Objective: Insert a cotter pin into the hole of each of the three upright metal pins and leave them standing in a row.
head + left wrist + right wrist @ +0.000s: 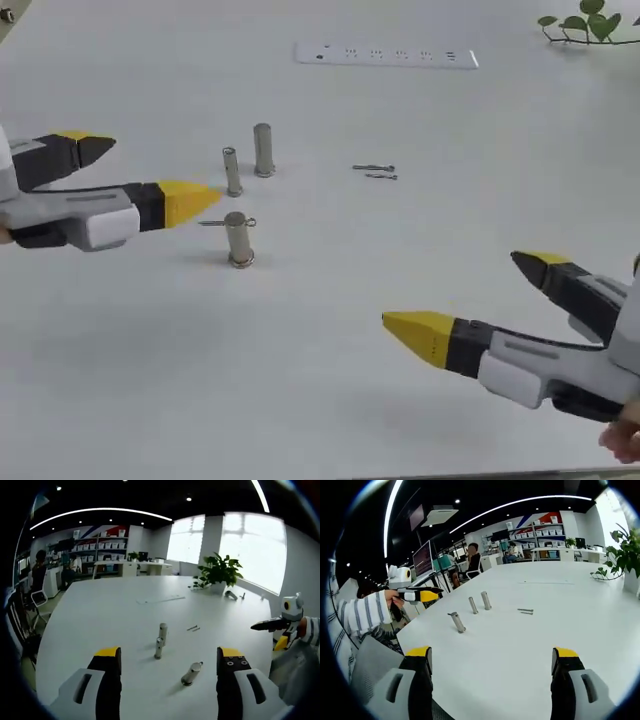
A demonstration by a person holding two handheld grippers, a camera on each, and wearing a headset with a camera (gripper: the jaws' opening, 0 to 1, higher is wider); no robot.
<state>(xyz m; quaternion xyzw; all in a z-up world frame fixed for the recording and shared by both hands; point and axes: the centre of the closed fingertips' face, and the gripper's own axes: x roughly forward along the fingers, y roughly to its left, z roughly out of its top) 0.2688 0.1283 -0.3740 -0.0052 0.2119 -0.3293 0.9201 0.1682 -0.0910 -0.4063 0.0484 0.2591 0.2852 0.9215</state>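
Three upright metal pins stand on the white table: a tall one [263,150], a thinner one [232,172] and the nearest one [239,242]. A cotter pin [222,222] passes through the top of the nearest. Two loose cotter pins [376,171] lie to their right. My left gripper [150,172] hovers open just left of the pins, holding nothing. My right gripper [457,290] is open and empty at the lower right. The left gripper view shows the pins [160,641] ahead between its jaws. In the right gripper view the pins [473,605] and loose cotter pins [525,611] lie ahead.
A white power strip [385,55] lies at the far side of the table. A green plant [590,25] stands at the far right corner. Bare tabletop [330,330] spreads between the grippers. Office shelves and seated people are in the background.
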